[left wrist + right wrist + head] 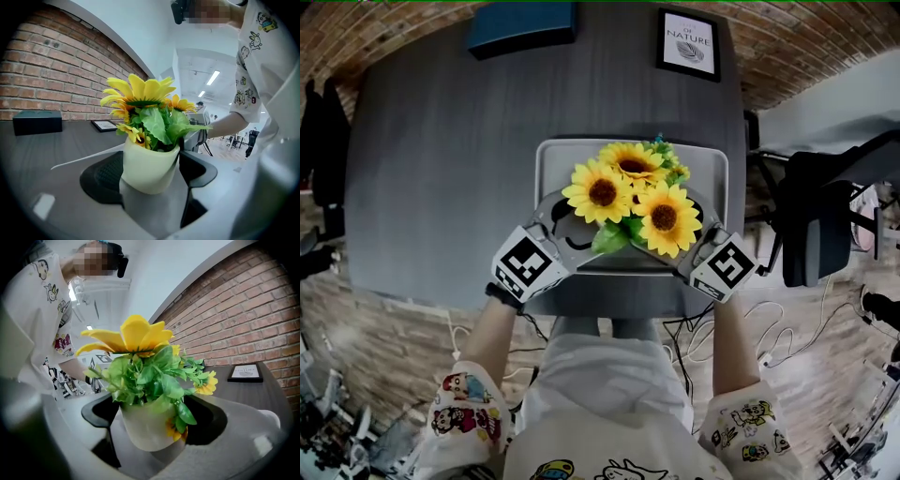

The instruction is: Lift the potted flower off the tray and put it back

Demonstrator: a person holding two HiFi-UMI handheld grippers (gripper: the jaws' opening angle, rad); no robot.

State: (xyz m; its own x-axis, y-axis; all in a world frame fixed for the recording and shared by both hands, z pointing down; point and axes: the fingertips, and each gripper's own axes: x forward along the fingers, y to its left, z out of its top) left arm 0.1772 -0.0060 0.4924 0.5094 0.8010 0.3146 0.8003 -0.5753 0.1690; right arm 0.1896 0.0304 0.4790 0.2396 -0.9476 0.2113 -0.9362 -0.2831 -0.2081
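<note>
A cream pot (149, 171) of yellow sunflowers (628, 192) stands over the near half of a grey tray (551, 159). In the head view the blooms hide the pot. My left gripper (577, 230) reaches in from the left, and its black pads (105, 176) press both sides of the pot. From the right comes my right gripper (680, 239), with the same pot (152, 425) wedged between its jaws. The pot leans slightly in both gripper views. Whether its base touches the tray I cannot tell.
The tray lies at the near edge of a dark grey table (441, 141). A framed print (687, 44) and a dark blue box (522, 26) sit at the far edge. A black chair (820, 230) stands to the right of the table.
</note>
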